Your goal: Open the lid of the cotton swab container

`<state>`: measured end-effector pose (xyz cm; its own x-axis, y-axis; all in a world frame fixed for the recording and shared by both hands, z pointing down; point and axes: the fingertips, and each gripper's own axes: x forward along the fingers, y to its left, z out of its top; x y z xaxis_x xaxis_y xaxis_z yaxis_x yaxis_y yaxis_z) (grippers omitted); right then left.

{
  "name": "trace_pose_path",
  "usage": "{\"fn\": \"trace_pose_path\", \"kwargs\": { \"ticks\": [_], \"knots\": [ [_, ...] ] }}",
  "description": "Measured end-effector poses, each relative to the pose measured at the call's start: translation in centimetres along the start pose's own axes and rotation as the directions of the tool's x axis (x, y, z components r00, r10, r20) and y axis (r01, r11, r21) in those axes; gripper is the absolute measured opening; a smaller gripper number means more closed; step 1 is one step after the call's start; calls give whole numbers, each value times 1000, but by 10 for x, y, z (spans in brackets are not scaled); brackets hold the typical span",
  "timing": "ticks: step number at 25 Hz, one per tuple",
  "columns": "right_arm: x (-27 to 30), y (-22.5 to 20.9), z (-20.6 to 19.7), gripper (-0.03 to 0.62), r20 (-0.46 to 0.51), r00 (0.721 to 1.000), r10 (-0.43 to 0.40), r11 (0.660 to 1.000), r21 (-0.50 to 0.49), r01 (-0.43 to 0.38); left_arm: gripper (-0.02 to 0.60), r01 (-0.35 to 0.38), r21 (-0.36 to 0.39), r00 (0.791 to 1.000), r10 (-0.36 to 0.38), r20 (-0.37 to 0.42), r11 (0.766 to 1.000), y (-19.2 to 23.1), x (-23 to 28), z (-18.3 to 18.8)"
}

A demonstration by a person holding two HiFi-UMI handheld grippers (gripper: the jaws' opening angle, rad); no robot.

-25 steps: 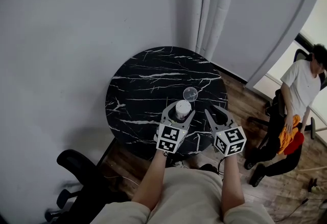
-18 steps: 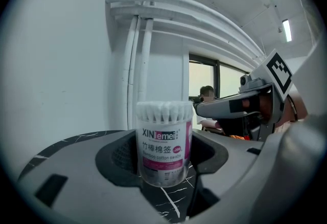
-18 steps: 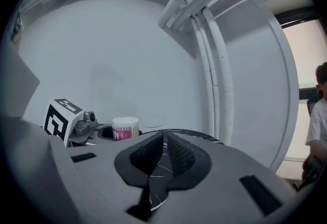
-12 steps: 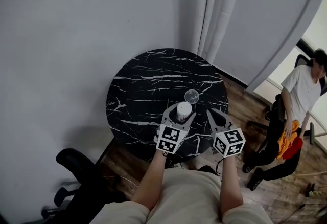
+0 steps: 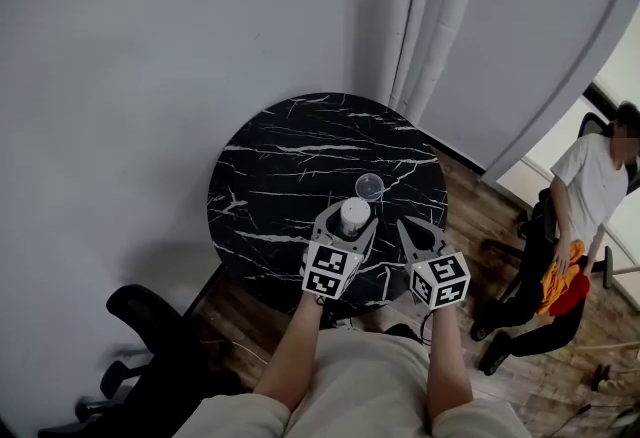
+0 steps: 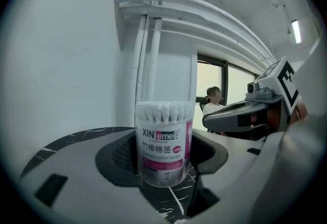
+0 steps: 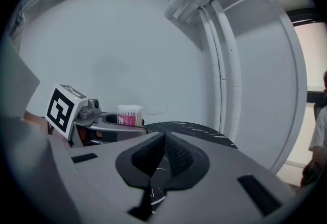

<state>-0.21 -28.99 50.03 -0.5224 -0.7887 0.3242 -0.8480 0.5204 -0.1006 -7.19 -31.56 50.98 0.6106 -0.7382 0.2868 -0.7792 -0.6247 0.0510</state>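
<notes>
The left tongs point(image 5: 350, 222) clamp the cotton swab container point(image 6: 163, 141) upright near the black marble bench's point(image 5: 270, 166) front edge, its clear lid point(image 5: 370, 186) apparently off just behind, and the right tongs point(image 7: 164, 138) are shut on nothing, so only release seems left.

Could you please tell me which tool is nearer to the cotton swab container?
Left. The left tool is closed around the cotton swab container; the right tool sits shut and empty to its right, apart.
</notes>
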Motion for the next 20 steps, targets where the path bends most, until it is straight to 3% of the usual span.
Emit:
{"fn": "trace_pose_path", "kwargs": {
  "ticks": [7, 20],
  "knots": [
    [0, 1, -11, 34, -39, 999, 9, 1000, -14, -10, 264, -4, -14, 1000, 4, 2, 1000, 1, 2, -4],
    [-8, -3, -11, 34, -11, 1000, 21, 998, 55, -20, 264, 40, 7, 999, -40, 1, 999, -10, 5, -3]
  ]
}}
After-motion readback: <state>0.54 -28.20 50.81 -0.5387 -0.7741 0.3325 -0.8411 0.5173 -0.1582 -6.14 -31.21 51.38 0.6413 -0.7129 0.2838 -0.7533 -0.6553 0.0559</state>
